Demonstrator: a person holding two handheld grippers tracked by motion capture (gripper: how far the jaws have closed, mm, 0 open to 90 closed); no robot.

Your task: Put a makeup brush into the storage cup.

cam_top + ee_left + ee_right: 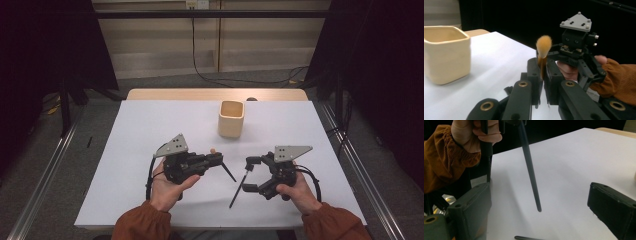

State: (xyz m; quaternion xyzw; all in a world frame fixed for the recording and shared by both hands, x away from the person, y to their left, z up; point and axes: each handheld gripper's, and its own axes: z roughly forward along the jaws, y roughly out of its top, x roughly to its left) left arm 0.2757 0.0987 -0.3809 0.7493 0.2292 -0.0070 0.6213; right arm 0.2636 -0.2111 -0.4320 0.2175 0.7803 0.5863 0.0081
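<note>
The brush [543, 53] is held in my left tool [216, 159], whose two black jaws are shut tight on it, just under the soft hair. In the left gripper view the fluffy orange tip [544, 43] sticks up above the jaws. Its long thin black handle [228, 171] runs the other way. In the high view the handle leaves the jaws and slants down toward the near right, and its end hangs a little over the white bench [150, 130]. In the right gripper view the same handle [530, 167] comes down from the top and ends in the air above the bench, between the jaws of my right tool [251, 173] but not touching them.

A second black stick [239, 188] lies flat on the bench. Its long side runs from near my right tool down toward the front edge, tilted a bit left. I cannot tell what kind of end it has.

My right tool is wide open and holds nothing. One jaw is up near the top end of the lying stick and the other is lower down, beside it. I cannot tell if they touch the stick.

Farther back, near the middle of the bench, stands a cream cup [231, 118] with square sides and an open top. It is upright and well apart from both tools. In the left gripper view it sits off to the left [446, 55]
</note>
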